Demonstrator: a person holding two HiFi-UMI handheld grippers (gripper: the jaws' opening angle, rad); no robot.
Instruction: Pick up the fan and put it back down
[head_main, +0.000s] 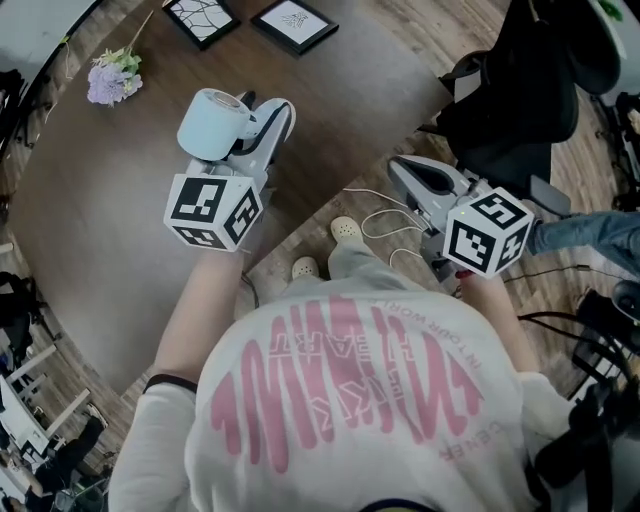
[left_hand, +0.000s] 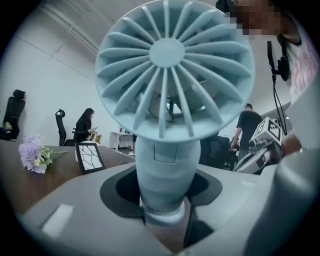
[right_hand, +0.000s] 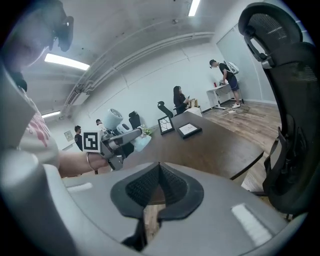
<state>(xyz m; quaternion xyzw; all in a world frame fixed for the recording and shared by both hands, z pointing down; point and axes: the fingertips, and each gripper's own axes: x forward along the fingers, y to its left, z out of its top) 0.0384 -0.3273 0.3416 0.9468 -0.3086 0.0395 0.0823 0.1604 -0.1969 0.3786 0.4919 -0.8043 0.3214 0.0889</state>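
A light-blue hand fan (left_hand: 167, 75) stands upright with its round grille facing the left gripper view. My left gripper (left_hand: 162, 194) is shut on its handle, both dark pads pressing its sides. In the head view the fan (head_main: 213, 120) hangs in the left gripper (head_main: 262, 118) above the brown table (head_main: 110, 230). My right gripper (head_main: 400, 168) hovers off the table's edge over the wooden floor. In its own view the right gripper (right_hand: 159, 175) has its pads together with nothing between them. That view also catches the fan (right_hand: 114, 119) in the left gripper, at the left.
Purple flowers (head_main: 112, 78) lie at the table's far left and two framed pictures (head_main: 200, 18) (head_main: 293, 22) at its far edge. A black office chair (head_main: 520, 100) stands right of the right gripper. White cables (head_main: 385, 225) trail on the floor. Several people are at the room's back.
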